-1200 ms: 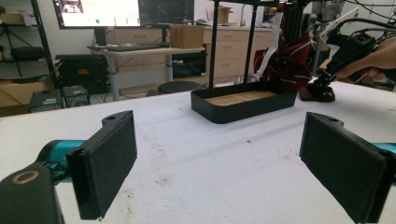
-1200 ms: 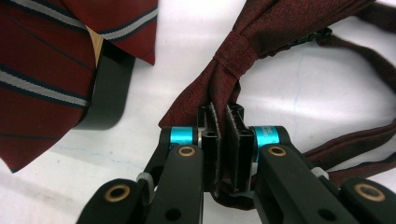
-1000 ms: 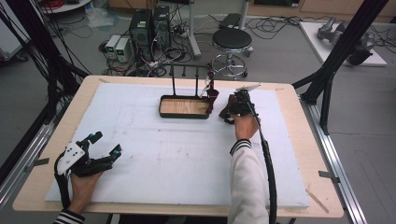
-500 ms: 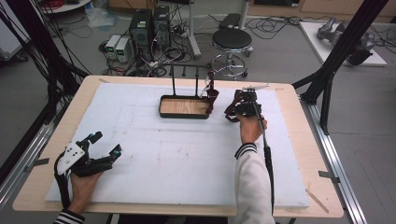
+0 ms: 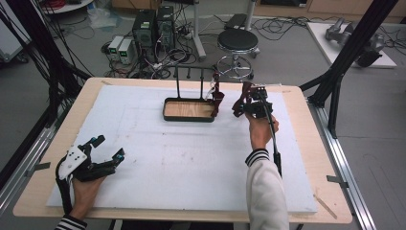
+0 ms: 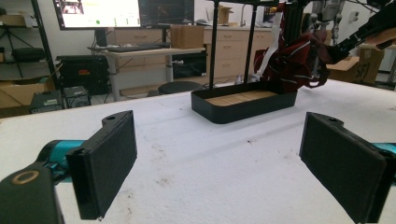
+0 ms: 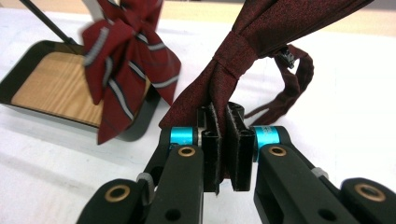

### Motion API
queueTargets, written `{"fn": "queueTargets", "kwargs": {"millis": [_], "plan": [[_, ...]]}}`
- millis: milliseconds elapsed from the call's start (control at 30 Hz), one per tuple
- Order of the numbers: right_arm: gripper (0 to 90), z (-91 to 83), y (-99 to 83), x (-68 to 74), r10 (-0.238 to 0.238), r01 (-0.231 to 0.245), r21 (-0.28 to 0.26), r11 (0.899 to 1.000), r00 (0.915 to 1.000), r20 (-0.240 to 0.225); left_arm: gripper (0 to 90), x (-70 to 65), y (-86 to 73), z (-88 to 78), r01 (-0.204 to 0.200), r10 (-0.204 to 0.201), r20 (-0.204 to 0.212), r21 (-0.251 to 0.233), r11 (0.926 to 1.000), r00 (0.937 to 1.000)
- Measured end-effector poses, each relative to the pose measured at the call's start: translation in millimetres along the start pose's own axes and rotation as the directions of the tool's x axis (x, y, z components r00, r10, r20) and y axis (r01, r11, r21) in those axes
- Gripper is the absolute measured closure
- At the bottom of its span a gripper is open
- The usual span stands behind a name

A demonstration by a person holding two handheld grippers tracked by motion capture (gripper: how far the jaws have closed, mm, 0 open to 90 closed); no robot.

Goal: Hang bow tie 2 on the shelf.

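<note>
The right gripper point(image 7: 223, 140) has its jaws squeezed on a dark red bow tie point(image 7: 261, 32), held up beside the black tray point(image 5: 188, 109). It looks soft and floppy (hold near the knot). The left gripper point(image 5: 103, 154) rests open on the bench point(image 5: 191, 163).

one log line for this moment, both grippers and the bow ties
left gripper: open, idle on table | right gripper: shut on plain bow tie | striped bow tie: hanging over tray

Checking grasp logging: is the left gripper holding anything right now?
No. In the left gripper view the left gripper has its jaws wide apart over the bare white mat, with nothing between them.
</note>
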State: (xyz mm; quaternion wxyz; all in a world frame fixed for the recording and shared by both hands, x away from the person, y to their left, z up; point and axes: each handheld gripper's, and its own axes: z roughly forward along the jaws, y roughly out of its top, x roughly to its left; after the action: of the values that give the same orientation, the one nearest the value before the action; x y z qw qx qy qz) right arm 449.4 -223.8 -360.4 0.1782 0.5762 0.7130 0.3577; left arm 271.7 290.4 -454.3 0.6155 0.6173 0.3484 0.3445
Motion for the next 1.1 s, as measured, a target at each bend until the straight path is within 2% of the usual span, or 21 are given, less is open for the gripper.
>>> {"fn": "queueTargets", "kwargs": {"millis": [367, 633, 800, 867, 1100], "plan": [[85.8, -19.6, 2.4, 17.3, -0.065, 0.063, -0.097, 0.993, 0.9977, -0.017, 11.4, -0.3, 0.0, 0.1, -0.003, 0.003, -0.002, 0.0, 1.0, 1.0], [85.7, -36.7, 2.7, 24.4, -0.084, 0.076, -0.161, 0.984, 0.9955, -0.044, 11.4, -0.6, 0.0, 0.2, -0.005, 0.005, -0.001, 0.0, 1.0, 1.0], [85.7, -50.4, 3.5, 30.3, -0.107, 0.094, -0.213, 0.972, 0.9928, -0.053, 11.4, -0.8, 0.1, 0.3, -0.008, 0.008, -0.001, 0.002, 1.0, 1.0], [85.7, -54.8, 3.6, 32.2, -0.108, 0.089, -0.235, 0.968, 0.9916, -0.071, 11.4, -0.8, 0.1, 0.2, -0.009, 0.009, -0.001, 0.003, 1.0, 1.0], [85.7, -62.8, 3.4, 40.0, -0.141, 0.113, -0.288, 0.951, 0.9867, -0.081, 11.4, -1.1, 0.1, 0.1, -0.012, 0.012, -0.003, 0.002, 0.9999, 0.9999]]}}
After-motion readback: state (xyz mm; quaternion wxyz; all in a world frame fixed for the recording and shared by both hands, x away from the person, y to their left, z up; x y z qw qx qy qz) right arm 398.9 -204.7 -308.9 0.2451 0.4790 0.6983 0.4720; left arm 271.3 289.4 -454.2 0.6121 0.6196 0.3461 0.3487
